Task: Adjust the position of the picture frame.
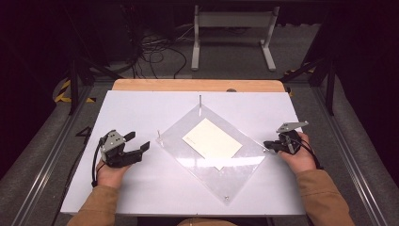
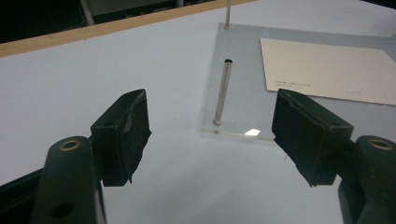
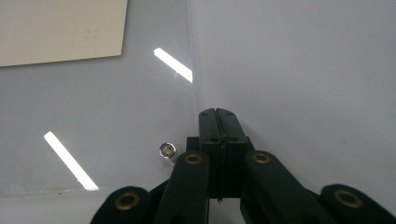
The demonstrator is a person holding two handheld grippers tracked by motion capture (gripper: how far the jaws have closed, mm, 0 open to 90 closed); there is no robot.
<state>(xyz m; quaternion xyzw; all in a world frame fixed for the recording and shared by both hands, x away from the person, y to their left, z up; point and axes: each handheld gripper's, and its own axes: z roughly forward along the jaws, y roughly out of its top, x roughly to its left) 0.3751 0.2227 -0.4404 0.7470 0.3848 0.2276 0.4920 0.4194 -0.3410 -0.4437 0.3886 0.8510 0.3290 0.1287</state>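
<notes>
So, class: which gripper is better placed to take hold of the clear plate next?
Right. The right gripper is at the clear plate's corner edge with jaws shut; the left gripper stands open, apart from it.

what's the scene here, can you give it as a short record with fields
surface: white table top with a wooden strip along its far edge
main item: clear acrylic plate lying flat, turned like a diamond, with thin metal posts at its corners
on the plate: cream card
left gripper: open, empty, aimed at the plate's left corner post
right gripper: shut, tips at the plate's right corner edge
corner screw: just beside the right gripper's shut jaws
</notes>
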